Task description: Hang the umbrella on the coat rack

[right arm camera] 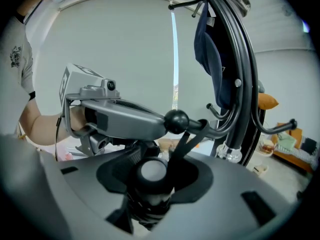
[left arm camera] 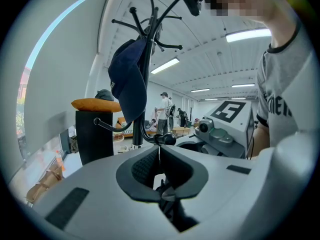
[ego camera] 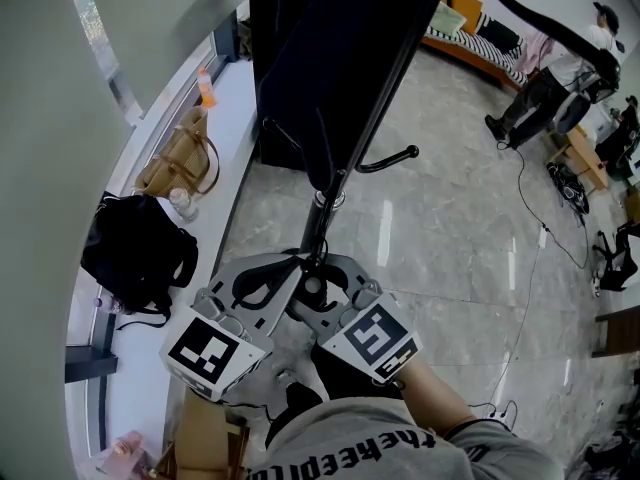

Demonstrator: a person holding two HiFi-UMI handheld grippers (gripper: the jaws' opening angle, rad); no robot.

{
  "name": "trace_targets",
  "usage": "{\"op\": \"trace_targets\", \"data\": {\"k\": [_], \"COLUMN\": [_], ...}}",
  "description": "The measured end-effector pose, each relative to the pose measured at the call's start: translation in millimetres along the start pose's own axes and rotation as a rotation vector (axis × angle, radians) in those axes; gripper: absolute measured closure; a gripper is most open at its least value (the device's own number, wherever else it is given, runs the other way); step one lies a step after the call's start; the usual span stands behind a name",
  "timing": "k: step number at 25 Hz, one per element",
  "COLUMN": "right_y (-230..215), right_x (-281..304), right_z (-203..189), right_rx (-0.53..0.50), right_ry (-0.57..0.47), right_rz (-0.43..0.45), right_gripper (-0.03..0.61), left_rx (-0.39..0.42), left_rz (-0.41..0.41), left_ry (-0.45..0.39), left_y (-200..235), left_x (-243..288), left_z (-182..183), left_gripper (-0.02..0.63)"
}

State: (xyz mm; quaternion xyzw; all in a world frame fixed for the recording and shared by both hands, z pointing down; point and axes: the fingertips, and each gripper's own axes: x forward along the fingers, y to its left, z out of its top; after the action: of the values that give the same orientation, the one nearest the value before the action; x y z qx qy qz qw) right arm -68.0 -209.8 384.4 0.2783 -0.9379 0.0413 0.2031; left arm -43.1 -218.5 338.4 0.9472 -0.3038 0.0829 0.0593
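Observation:
The black coat rack rises in front of me, with a dark blue cap hanging near its top. My right gripper is shut on a folded black umbrella, whose grey end cap faces the camera. The umbrella's black strap is looped over a low ball-tipped hook of the rack. My left gripper is shut just short of that hook, with black strap fabric pinched low between its jaws. In the head view both grippers, left and right, meet at the rack's pole.
A black pedestal with an orange cushion stands behind the rack. A white ledge on the left bears a tan handbag, a black backpack and an orange bottle. Cables cross the floor; a person stands far right.

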Motion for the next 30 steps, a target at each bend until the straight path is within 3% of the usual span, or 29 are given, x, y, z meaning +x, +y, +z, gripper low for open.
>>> {"op": "trace_targets", "data": {"k": [14, 24, 30], "right_y": [-22.9, -38.0, -31.9], "right_x": [0.9, -27.2, -39.5], "right_z": [-16.5, -2.5, 0.8], "right_rx": [0.1, 0.147, 0.15], "right_ry": [0.035, -0.087, -0.107], "right_rz": [-0.054, -0.133, -0.138], "right_gripper": [0.402, 0.391, 0.488], "left_rx": [-0.012, 0.0, 0.009], "left_rz": [0.026, 0.039, 0.033], "left_ry": [0.007, 0.005, 0.003], "left_y": [2.2, -5.2, -13.8], "left_x": [-3.4, -11.1, -13.5], "left_z": [-4.2, -5.7, -1.7], "left_gripper": [0.594, 0.594, 0.594]}}
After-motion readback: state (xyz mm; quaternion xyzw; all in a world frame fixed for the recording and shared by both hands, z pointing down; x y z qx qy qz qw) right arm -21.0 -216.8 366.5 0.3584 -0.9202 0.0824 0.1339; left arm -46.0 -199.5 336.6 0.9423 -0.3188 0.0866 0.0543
